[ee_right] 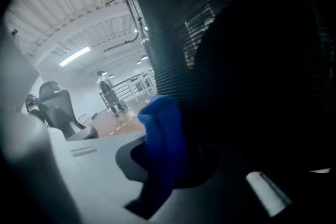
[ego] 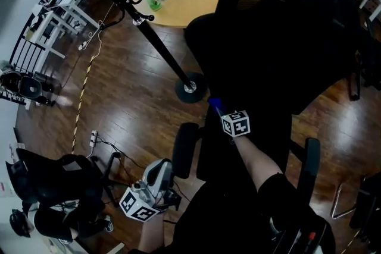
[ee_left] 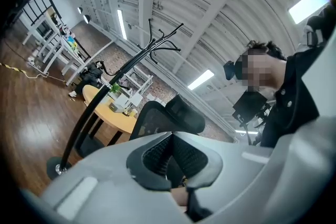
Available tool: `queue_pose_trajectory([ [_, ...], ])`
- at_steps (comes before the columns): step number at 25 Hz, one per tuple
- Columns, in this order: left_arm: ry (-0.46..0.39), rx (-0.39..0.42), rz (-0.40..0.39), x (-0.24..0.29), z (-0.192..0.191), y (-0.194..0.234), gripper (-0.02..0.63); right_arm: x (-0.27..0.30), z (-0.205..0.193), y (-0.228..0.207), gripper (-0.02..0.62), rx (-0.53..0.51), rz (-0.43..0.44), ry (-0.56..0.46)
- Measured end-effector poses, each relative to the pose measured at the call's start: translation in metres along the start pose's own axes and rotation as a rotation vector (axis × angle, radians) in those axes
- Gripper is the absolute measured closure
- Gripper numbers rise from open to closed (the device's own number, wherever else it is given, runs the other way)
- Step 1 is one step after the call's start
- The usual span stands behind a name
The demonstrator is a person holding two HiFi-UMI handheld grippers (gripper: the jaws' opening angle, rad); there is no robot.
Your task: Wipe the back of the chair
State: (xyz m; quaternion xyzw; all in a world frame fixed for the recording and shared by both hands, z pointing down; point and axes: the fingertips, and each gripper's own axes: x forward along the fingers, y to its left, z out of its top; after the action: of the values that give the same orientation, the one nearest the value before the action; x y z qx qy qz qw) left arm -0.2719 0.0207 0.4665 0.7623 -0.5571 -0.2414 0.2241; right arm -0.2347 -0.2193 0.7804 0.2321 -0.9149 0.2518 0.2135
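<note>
A: The right hand-held gripper is up at the black mesh-backed office chair, its jaws clamped on a blue woven cloth. The cloth sits low on the back's left edge, as the head view has it

B: And the left hand-held gripper hangs down by the person's side, ribbed pads drawn together with nothing between them. It looks to be out of the job for now

A: Where's the chair standing?

B: On the dark wooden floor, back turned to the person. It's just beside the round base of a black coat stand and near the round wooden bench

A: Is the cloth actually on the mesh?

B: The right gripper view has it right at the mesh, but contact can't be called for sure. The cloth hangs in a soft bunched fold from the jaws

A: So how should this wipe go?

B: That back is a fine ribbed mesh in a curved dark frame, likely springy. The call would be light, even pressure with the fold laid flat, in long overlapping strokes along the ribs. A bunched tip would probably skip across the weave

A: Any risks?

B: The chair may well swivel or roll under a push, so the free left side could steady an armrest
</note>
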Motion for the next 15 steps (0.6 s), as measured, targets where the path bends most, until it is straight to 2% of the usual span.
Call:
queue_pose_trajectory([
  [4, 0.022, -0.006, -0.011, 0.001, -0.008, 0.005, 0.614, -0.022, -0.006, -0.038, 0.555, -0.064, -0.049, -0.011],
  [11, 0.132, -0.045, -0.173, 0.065, -0.025, 0.001, 0.614, -0.122, -0.018, -0.152, 0.555, 0.115, -0.33, -0.072],
  [15, 0.2, -0.058, -0.274, 0.107, -0.049, -0.014, 0.614, -0.194, -0.031, -0.207, 0.555, 0.225, -0.486, -0.118],
])
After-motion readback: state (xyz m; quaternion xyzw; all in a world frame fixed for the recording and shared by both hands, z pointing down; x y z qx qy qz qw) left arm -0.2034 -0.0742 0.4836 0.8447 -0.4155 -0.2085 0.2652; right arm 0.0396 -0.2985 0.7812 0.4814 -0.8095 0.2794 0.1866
